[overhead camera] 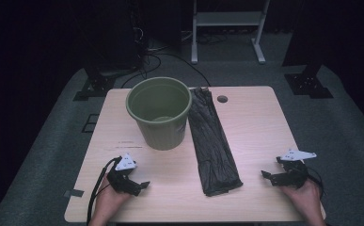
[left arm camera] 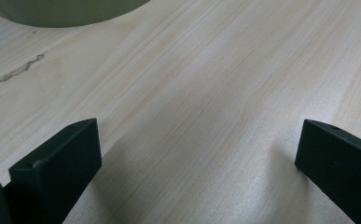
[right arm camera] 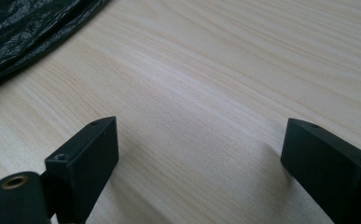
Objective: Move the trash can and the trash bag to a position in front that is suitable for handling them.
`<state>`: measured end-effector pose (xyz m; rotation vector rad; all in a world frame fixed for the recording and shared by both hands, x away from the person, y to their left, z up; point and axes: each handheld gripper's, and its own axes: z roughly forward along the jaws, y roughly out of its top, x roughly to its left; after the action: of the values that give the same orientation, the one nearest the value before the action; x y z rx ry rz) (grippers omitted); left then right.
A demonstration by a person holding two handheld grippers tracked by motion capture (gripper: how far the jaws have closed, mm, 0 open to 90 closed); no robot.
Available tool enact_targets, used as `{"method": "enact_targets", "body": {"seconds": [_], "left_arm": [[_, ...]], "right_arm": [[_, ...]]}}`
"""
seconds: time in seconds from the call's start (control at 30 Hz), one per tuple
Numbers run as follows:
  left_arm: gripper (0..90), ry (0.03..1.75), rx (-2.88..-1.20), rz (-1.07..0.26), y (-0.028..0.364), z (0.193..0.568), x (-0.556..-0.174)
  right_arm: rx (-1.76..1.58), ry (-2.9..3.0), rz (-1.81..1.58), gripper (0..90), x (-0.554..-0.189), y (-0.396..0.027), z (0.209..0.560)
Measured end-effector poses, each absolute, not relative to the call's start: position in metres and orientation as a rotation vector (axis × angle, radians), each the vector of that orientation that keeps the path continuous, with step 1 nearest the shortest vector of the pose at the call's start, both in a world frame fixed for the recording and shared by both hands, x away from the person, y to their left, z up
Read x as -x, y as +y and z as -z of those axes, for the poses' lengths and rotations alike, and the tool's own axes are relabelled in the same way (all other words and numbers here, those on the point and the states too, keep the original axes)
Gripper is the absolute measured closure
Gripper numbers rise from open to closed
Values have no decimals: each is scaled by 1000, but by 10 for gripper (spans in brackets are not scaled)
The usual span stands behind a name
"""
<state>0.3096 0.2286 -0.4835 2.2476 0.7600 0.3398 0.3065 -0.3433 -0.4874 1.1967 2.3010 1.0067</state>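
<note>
A green plastic bucket (overhead camera: 159, 112) stands upright on the wooden table (overhead camera: 255, 127), left of centre; its base (left arm camera: 61, 11) edges the top of the left gripper view. A folded black plastic bag (overhead camera: 213, 141) lies flat in a long strip just right of the bucket, and its crinkled edge (right arm camera: 24, 32) fills a corner of the right gripper view. My left gripper (overhead camera: 139, 187) rests near the front left of the table, open, jaws wide over bare wood (left arm camera: 199, 135). My right gripper (overhead camera: 266, 176) sits at the front right, open, nothing between its jaws (right arm camera: 199, 133).
A round cable hole (overhead camera: 222, 99) is in the table's far side. Beyond the table stand a white frame (overhead camera: 226, 28) and dark stands with cables on a grey floor. Bare tabletop lies between the bag and my right gripper.
</note>
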Motion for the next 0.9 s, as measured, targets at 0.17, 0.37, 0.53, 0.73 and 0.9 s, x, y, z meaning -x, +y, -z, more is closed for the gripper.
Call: {"method": "enact_targets", "body": {"seconds": [0.17, 0.37, 0.53, 0.73, 0.9], "left_arm": [[0, 762, -2247, -342, 225, 483, -313], [0, 755, -2248, -337, 223, 483, -316], [0, 751, -2250, -335, 222, 483, -317], [0, 751, -2250, -335, 222, 483, -317], [0, 751, -2250, -336, 222, 483, -317]], "right_arm": [[-1197, 2303, -1007, 111, -306, -344, 487], [-1213, 2290, -1010, 122, -304, -339, 482], [-1196, 2294, -1043, 126, -303, -331, 476], [-1190, 2309, -1093, 137, -306, -317, 469], [-1153, 2345, -1084, 161, -310, -300, 466]]}}
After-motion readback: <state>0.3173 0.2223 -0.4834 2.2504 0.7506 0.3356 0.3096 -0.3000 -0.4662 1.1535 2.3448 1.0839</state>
